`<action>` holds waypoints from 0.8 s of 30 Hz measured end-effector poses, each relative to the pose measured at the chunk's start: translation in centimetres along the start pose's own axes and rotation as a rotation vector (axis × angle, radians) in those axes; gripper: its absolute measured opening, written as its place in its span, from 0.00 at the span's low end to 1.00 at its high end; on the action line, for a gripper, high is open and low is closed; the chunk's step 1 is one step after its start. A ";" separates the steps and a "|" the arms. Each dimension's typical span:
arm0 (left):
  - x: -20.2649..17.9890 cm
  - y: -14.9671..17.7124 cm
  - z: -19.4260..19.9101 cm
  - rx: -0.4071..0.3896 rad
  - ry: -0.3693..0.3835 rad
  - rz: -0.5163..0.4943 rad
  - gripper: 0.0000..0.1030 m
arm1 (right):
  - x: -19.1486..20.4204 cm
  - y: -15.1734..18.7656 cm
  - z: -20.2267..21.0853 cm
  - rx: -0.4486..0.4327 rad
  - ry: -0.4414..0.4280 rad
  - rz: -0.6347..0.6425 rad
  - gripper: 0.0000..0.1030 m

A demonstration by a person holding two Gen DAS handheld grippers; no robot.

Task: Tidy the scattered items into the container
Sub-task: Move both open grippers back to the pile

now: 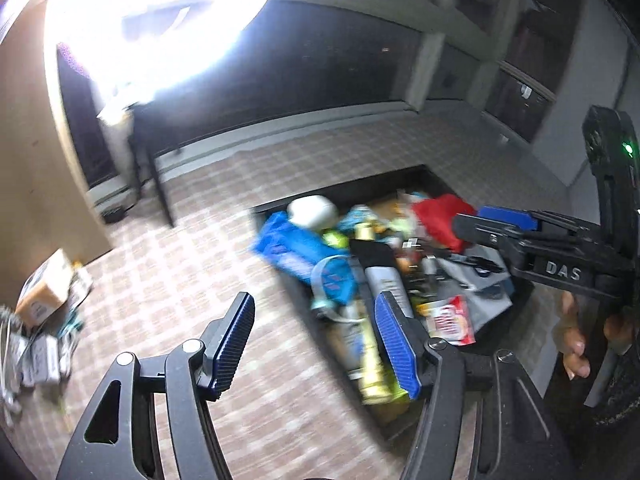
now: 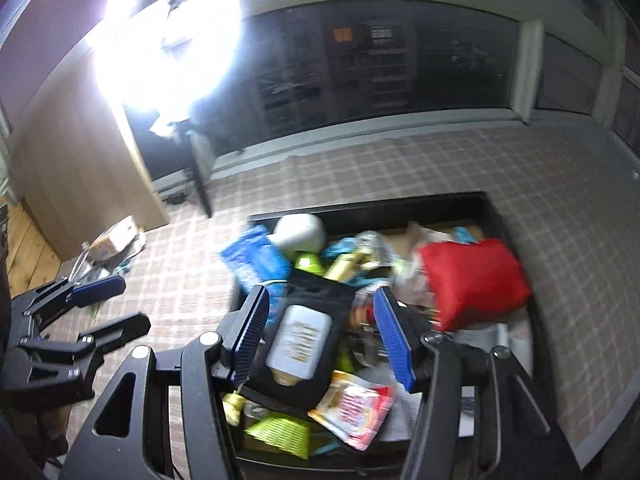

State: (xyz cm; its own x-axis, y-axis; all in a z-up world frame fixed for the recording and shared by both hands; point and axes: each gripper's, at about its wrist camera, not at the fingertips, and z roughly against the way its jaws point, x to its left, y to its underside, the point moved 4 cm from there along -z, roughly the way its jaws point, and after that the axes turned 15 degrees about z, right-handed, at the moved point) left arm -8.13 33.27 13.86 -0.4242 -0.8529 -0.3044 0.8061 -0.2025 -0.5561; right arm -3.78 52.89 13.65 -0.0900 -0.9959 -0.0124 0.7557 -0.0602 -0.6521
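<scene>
A black open container sits on the checked floor, full of items: a red pouch, a blue packet, a white rounded object, a black pouch with a white bottle, a red-and-white sachet. My left gripper is open and empty over the floor at the container's left edge; it also shows in the right wrist view. My right gripper is open and empty above the container; it also shows in the left wrist view.
Scattered items lie on the floor at the far left: a cardboard box and several small packets. A bright lamp glares at the back. A dark table leg stands near the window wall.
</scene>
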 end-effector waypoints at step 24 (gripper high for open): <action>38.9 8.6 9.2 -0.094 -0.495 0.551 0.51 | 35.4 -8.6 -14.1 0.152 -0.531 0.262 0.49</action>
State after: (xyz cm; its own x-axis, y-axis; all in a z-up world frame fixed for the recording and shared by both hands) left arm -13.92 -6.10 4.32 0.2839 -0.9405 -0.1867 0.8003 0.3397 -0.4942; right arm -22.56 19.07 8.13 0.4178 -0.8744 0.2469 0.7966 0.2218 -0.5624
